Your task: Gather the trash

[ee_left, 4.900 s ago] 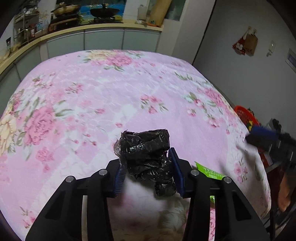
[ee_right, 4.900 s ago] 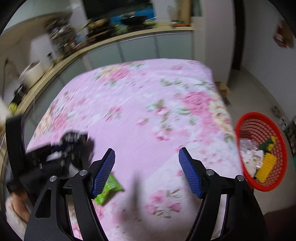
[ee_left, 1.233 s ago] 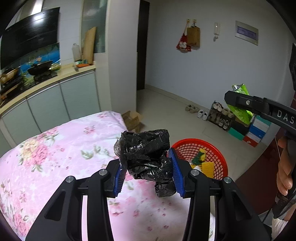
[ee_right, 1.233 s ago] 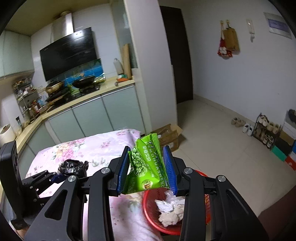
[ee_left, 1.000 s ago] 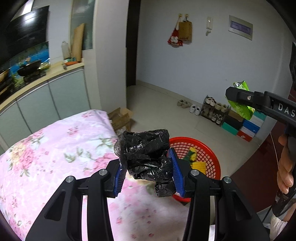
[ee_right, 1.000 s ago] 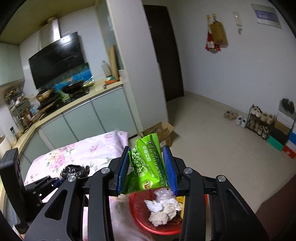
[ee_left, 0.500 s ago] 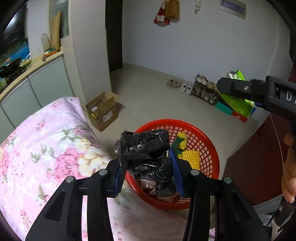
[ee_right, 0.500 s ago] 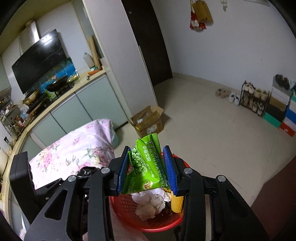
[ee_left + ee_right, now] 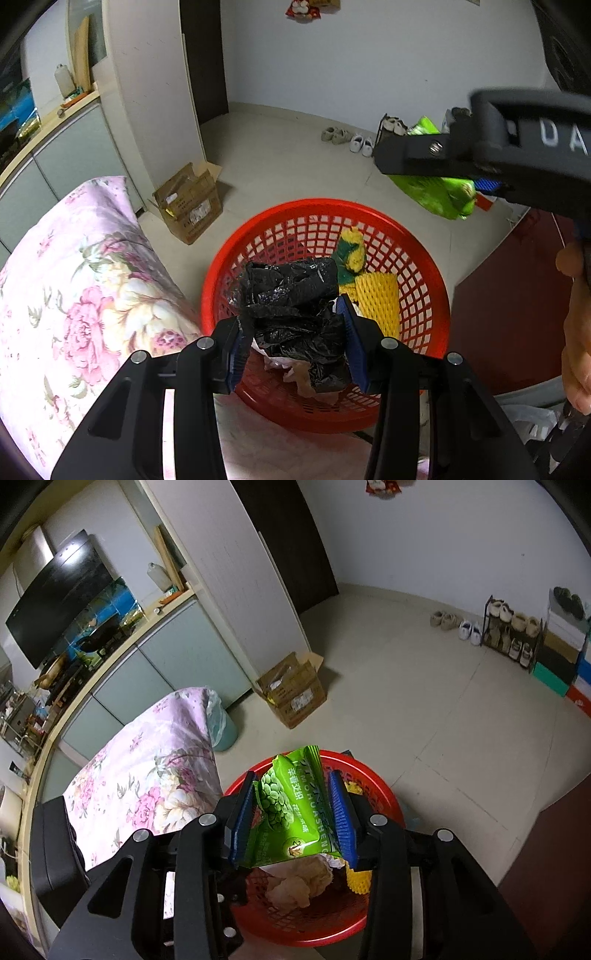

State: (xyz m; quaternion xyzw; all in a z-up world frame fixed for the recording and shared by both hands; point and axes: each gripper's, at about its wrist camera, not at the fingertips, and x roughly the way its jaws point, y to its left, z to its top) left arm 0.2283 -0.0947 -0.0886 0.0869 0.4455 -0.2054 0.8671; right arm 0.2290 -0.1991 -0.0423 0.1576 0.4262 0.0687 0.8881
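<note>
While both loads hang over the red basket, drop-off is the step in hand. Left gripper is clamped on a crumpled black bag; right gripper is opening, green snack packet between its pads. Next, by my reckoning: release both. Yellow mesh and paper sit inside. Floral-covered table touches the rim; cardboard box well apart. Nothing blocks.

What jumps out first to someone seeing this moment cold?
The red basket on the floor beside the floral bed, already holding yellow and white scraps. Above it, the left gripper clamps a crumpled black bag, while the right gripper, jaws opening, has a green snack packet between them.
</note>
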